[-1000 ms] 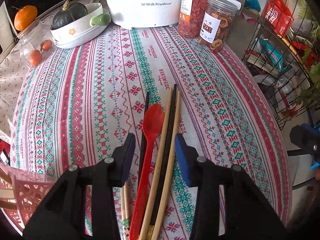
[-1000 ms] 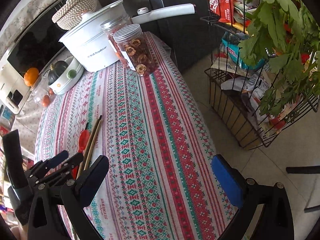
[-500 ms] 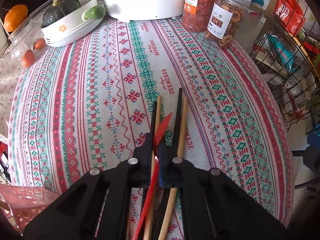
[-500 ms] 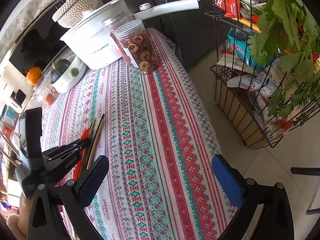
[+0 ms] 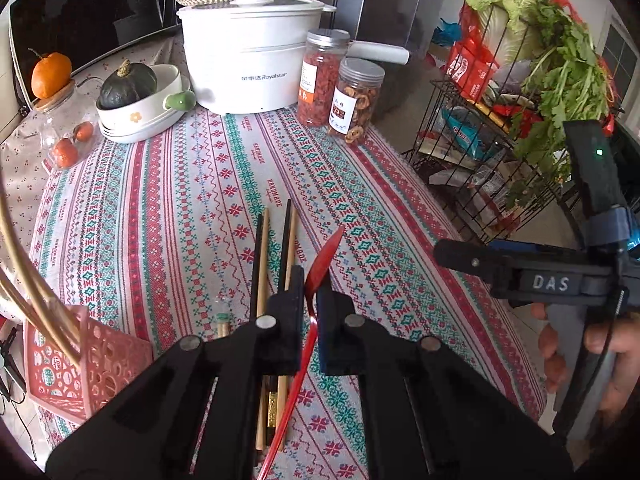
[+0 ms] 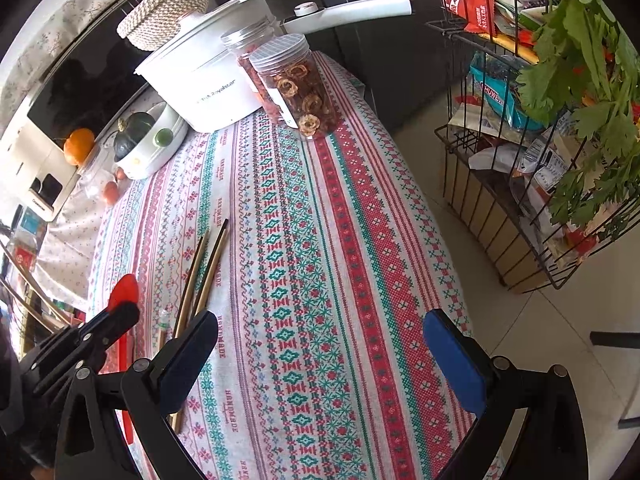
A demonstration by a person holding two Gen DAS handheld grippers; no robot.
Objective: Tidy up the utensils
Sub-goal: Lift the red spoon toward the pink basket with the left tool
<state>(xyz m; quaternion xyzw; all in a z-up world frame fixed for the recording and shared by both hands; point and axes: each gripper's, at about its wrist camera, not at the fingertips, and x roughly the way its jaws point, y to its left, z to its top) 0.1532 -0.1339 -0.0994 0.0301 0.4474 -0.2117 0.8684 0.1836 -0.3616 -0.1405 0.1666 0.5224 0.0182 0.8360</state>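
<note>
My left gripper (image 5: 311, 286) is shut on a red plastic spoon (image 5: 325, 258) and holds it lifted above the patterned tablecloth, bowl end pointing away. The spoon (image 6: 124, 290) and left gripper (image 6: 120, 314) also show at the left of the right wrist view. Several chopsticks (image 5: 276, 248), black and wooden, lie on the cloth just left of the spoon; they also show in the right wrist view (image 6: 202, 280). A pink perforated utensil holder (image 5: 80, 360) stands at the lower left. My right gripper (image 6: 320, 352) is open and empty above the cloth's right side.
A white electric pot (image 5: 252, 56), two clear jars (image 5: 344, 88), a bowl with a squash (image 5: 136, 96) and a glass jar under an orange (image 5: 60, 128) stand at the back. A wire rack (image 5: 500, 140) with greens and packets stands off the table's right edge.
My left gripper closed on the red spoon and lifted it off the cloth, tilting it right. The chopsticks stayed on the cloth. The right gripper stayed open.
</note>
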